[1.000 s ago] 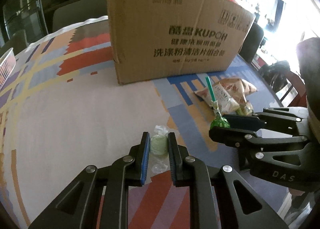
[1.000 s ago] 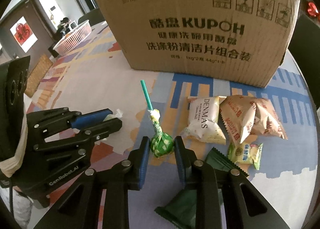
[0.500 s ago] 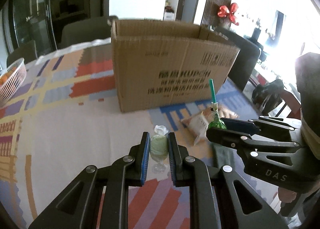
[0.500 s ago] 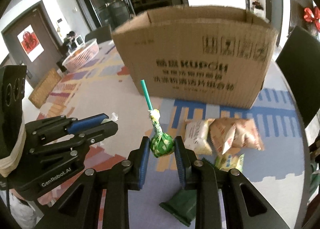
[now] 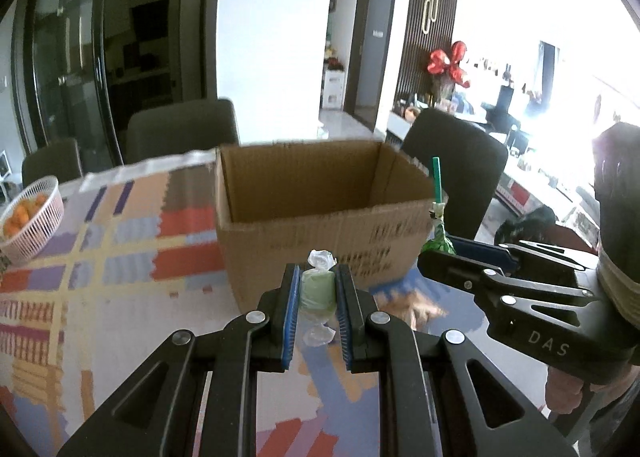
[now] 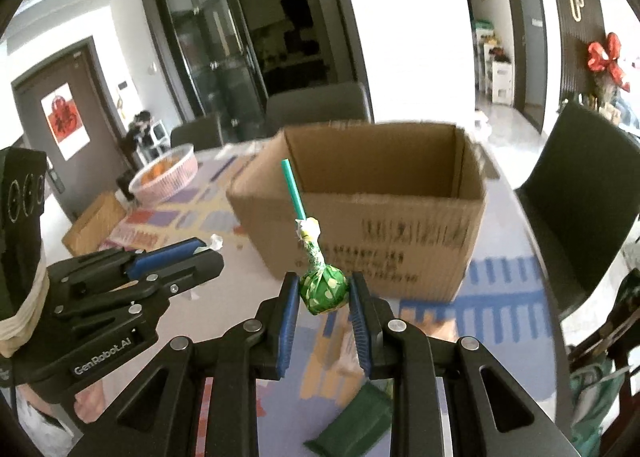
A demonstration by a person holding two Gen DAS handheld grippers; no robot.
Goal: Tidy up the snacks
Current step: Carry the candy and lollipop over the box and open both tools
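Dining room, bright windows at right, dark chairs round a patterned surface (image 5: 120,241). Open cardboard box (image 6: 372,217) stands mid-surface; from both views its visible inside looks bare, though we cannot see the floor of it.

Left claw (image 5: 317,293): closed on a pale green wrapped candy (image 5: 317,289), twisted ends showing above and below the pads. It is held above the surface, short of the box's near wall.

Right claw (image 6: 324,295): closed on the green lollipop (image 6: 323,289), head between the pads, stick pointing up toward the box. Also held aloft, short of the box.

Both items are lifted, neither is over the opening yet. We judge this the carry stage for the first two snacks.

Left to do: drop both into the box, then fetch the rest. A dark green packet (image 6: 352,417) lies on the surface below the right claw; blurred packets lie by the box foot. A basket (image 5: 30,217) of orange items sits far left, probably not part of the job.
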